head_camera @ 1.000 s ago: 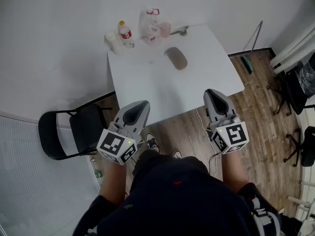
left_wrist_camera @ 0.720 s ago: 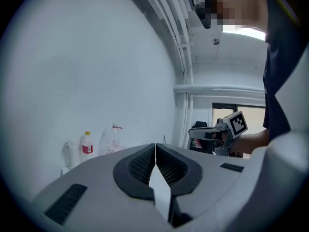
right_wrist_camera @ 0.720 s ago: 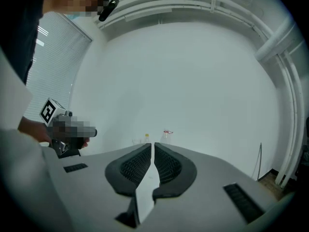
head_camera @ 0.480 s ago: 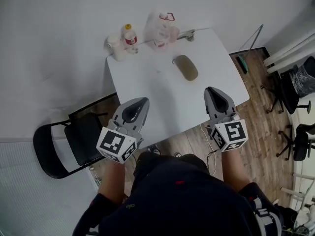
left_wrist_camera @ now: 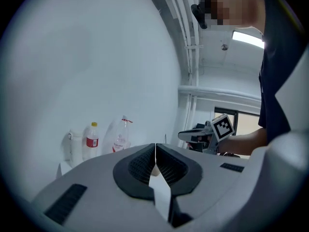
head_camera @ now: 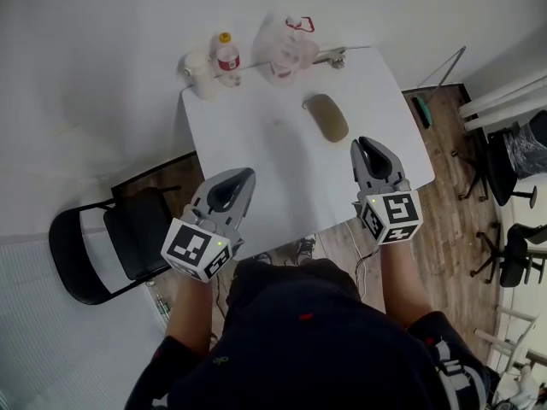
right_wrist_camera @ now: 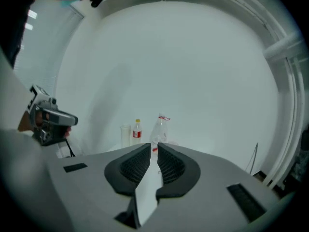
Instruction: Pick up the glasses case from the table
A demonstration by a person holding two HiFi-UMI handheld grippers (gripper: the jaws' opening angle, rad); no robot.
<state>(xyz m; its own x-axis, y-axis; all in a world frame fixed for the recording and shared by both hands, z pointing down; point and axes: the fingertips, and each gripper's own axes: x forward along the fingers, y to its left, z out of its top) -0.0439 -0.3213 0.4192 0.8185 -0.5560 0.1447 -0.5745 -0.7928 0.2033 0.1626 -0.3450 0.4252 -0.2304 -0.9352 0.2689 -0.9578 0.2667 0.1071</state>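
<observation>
The glasses case (head_camera: pixel 326 117), an olive-brown oval, lies on the white table (head_camera: pixel 256 152) right of its middle. My right gripper (head_camera: pixel 366 144) hangs over the table's front right part, a short way in front of the case and apart from it, its jaws shut and empty (right_wrist_camera: pixel 155 151). My left gripper (head_camera: pixel 244 175) is above the table's front left edge, further from the case, its jaws also shut with nothing between them (left_wrist_camera: pixel 155 149). Neither gripper view shows the case; each gripper's own body hides the tabletop.
A red-labelled bottle (head_camera: pixel 226 55), a white cup (head_camera: pixel 198 65) and a clear plastic bag with a bottle (head_camera: pixel 283 44) stand along the table's back edge by the wall. A metal object (head_camera: pixel 333 57) lies behind the case. A black folding chair (head_camera: pixel 107 246) stands left of the table.
Both grippers have moved forward over the table's front edge, the right one nearer to the case. Their jaws have stayed shut.
</observation>
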